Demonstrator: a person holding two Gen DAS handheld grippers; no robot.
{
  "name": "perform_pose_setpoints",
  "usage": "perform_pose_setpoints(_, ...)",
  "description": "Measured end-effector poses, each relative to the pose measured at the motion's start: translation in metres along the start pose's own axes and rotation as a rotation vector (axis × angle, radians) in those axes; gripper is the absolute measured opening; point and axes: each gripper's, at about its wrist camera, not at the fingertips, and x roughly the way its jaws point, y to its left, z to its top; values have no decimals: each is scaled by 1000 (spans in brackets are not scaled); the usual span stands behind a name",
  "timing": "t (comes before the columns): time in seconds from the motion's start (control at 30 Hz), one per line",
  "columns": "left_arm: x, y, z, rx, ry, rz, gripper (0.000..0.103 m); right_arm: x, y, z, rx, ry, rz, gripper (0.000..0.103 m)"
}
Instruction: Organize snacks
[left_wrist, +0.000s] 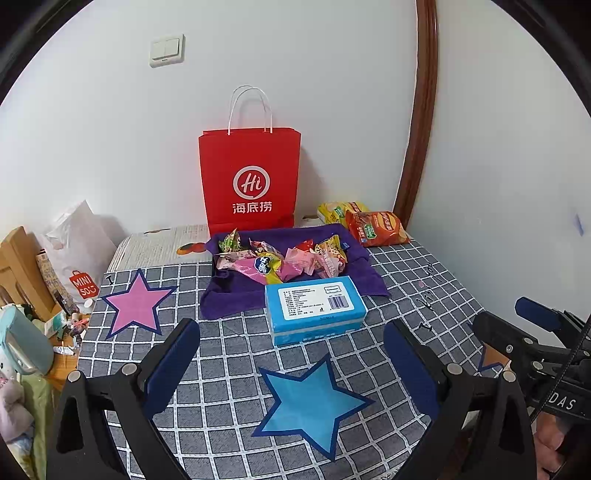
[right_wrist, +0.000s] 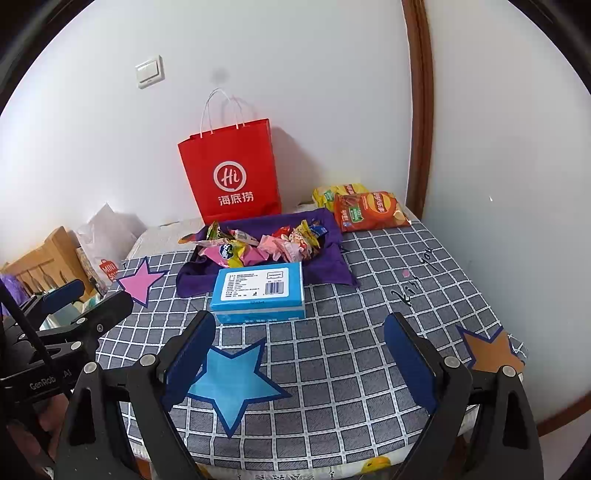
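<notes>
**Both jaws wide and empty above the checked bench**

I see the bench (left_wrist: 424, 280) first, covered in a grey checked cloth that fills most of both views. A red paper bag (left_wrist: 249, 177) stands upright at its far edge against the white wall. In front of the bag, touching its base, a purple cloth (left_wrist: 236, 295) lies spread out, and on it sits the pile of snacks (left_wrist: 284, 260), small wrapped packets in pink, yellow and green. At the cloth's near edge rests a blue box (left_wrist: 316, 308), label side up. Two chip bags (left_wrist: 376, 227), one orange and one yellow behind it, lie just beside the cloth near the corner of the wall.

Three paper stars lie flat on the bench: a blue star (left_wrist: 308, 402) nearest me, a pink star (left_wrist: 136, 304) on the left, an orange star (right_wrist: 491, 352) on the right edge.

My left gripper (left_wrist: 291, 365) hangs over the blue star, jaws spread wide with nothing between them. My right gripper (right_wrist: 299, 360) hangs beside it over bare checks, jaws equally wide, also holding nothing. Neither touches the snacks, which lie well ahead of both.
</notes>
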Motion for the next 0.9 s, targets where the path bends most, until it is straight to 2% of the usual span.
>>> perform_pose_setpoints(0.9, -4, -5, 1, 0, -6, 2, 100, -6, -1, -1, 2, -18, 5, 92)
